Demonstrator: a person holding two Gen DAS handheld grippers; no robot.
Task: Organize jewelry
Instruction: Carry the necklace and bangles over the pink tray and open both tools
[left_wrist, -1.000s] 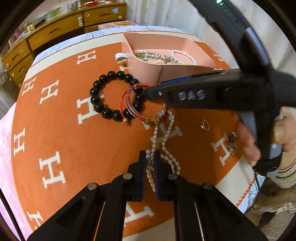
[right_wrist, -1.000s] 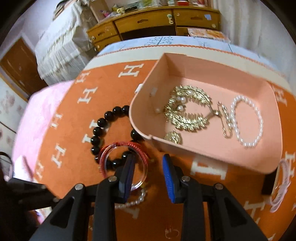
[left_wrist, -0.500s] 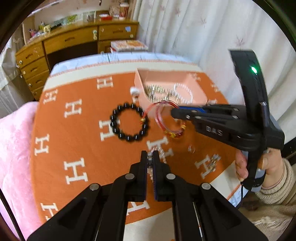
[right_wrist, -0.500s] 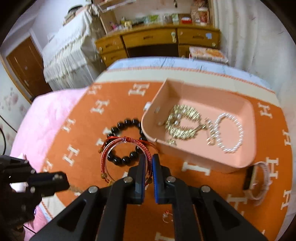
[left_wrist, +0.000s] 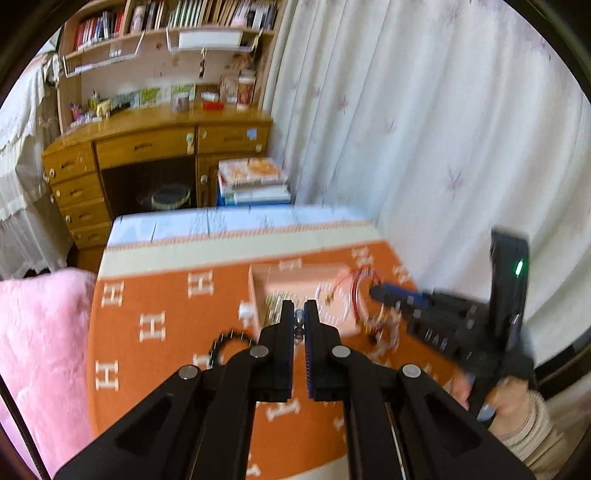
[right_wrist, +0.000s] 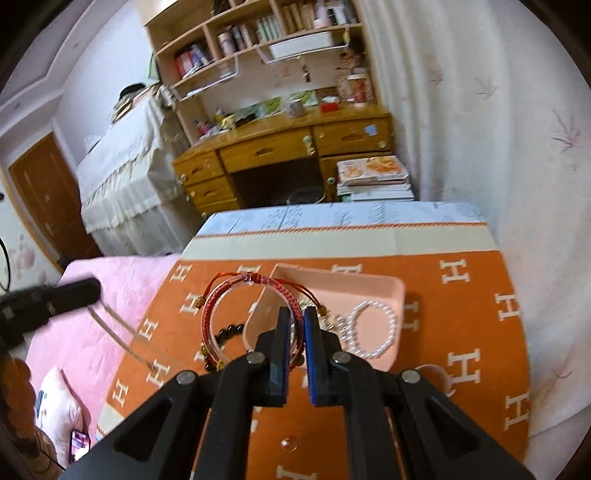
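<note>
Above the orange cloth (right_wrist: 461, 332): right gripper (right_wrist: 294, 325) clamped on red bracelets (right_wrist: 236, 295), dangling beside the pink tray (right_wrist: 384, 291). Left gripper (left_wrist: 299, 321) pinched tight on the pearl strand (left_wrist: 298, 325), lifted clear. Black bead bracelet (left_wrist: 225, 343) lying on the cloth.

air above pink tray (right_wrist: 391, 291) open; curtain (right_wrist: 480, 129) crowds tray's far side

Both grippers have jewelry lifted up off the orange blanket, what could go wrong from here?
1. The right gripper pinches only one edge of the red bracelets; swinging could slip them loose before the pink tray.
2. The left gripper holds a pearl strand that trails toward the blanket; it may drag or snag the black bead bracelet.
</note>
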